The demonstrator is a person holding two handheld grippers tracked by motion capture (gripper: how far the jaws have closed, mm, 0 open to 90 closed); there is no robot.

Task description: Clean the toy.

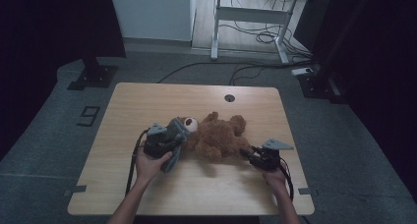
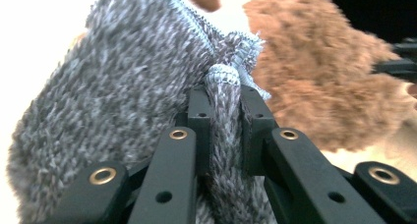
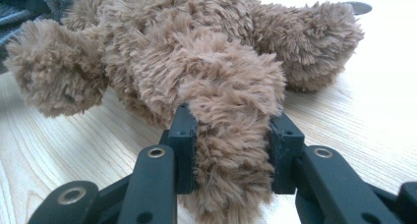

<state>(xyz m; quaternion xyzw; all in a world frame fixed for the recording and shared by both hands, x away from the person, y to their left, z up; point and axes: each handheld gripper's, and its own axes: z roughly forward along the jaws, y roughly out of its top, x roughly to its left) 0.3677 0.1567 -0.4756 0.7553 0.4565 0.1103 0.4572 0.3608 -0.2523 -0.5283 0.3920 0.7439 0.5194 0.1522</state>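
light wood table (image 1: 147,194); brown teddy bear (image 1: 219,138) lying on it, grey knit cloth (image 1: 178,135) alongside.

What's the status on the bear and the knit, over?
Left gripper shut on grey knit by bear's head. Right gripper shut on bear leg. Nothing in the way.

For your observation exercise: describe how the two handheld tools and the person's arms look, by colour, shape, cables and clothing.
Each handheld tool, left tool and right tool, has a dark body topped by a grey three-cornered plate. The gripper views show flat black linkage bars with brass-ringed holes and square black pads. A black cable trails from each. No sleeves cover the forearms.
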